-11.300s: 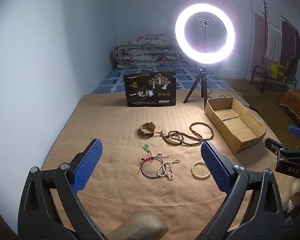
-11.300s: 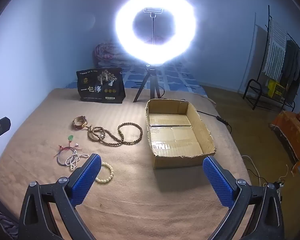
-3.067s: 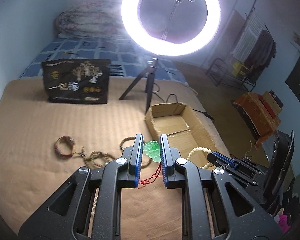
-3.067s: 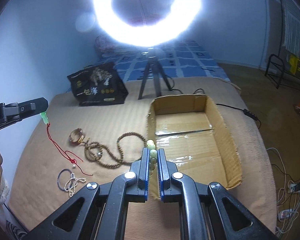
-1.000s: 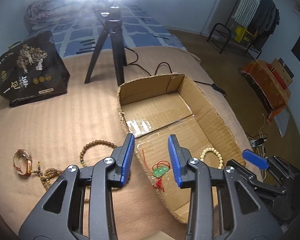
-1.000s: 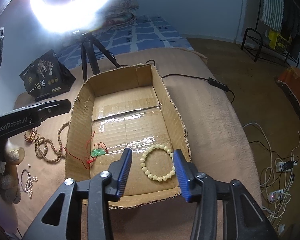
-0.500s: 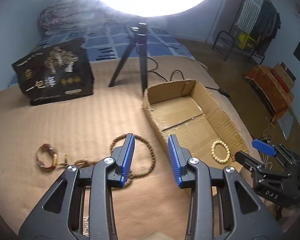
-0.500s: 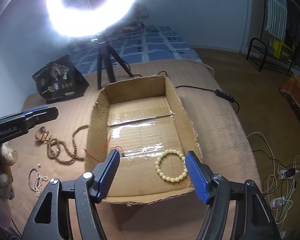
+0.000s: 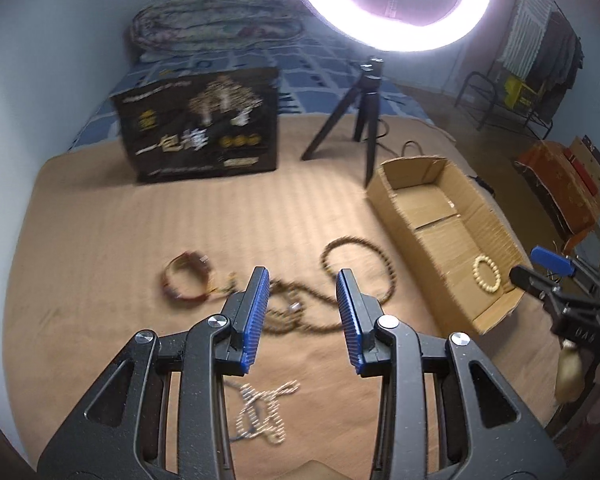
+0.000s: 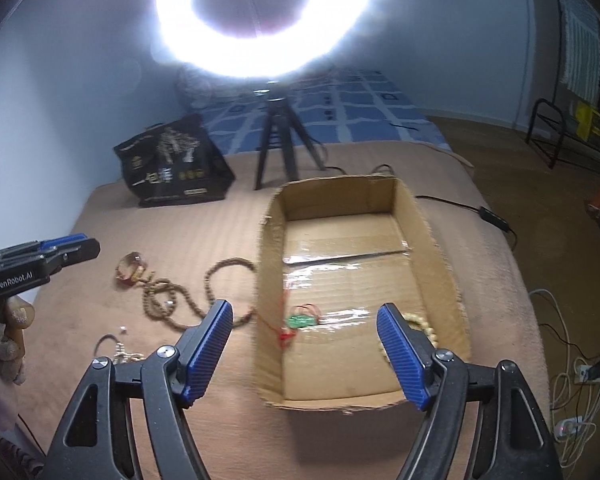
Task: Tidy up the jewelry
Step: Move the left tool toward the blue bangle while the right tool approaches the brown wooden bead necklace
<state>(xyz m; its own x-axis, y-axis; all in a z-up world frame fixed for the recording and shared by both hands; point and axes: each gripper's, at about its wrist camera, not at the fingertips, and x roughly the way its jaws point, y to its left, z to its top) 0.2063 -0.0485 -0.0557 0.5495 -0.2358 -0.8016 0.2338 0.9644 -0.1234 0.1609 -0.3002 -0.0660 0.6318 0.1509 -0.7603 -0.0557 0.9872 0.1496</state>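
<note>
My left gripper is open and empty, above the long brown bead necklace on the tan mat. A brown bracelet lies to its left and a white bead strand below the fingers. The cardboard box on the right holds a cream bead bracelet. My right gripper is open and empty at the box's near end. Inside lie the green pendant on a red cord and the cream bracelet, partly hidden by the right finger. The necklace lies left of the box.
A ring light on a black tripod stands behind the box, next to a black printed bag. A bed with folded quilts lies beyond the mat. Cables lie on the floor at the right.
My left gripper has swung left from the box to over the brown necklace. My right gripper has opened wider and pulled back from the box. Pendant and cream bracelet stay in the box.
</note>
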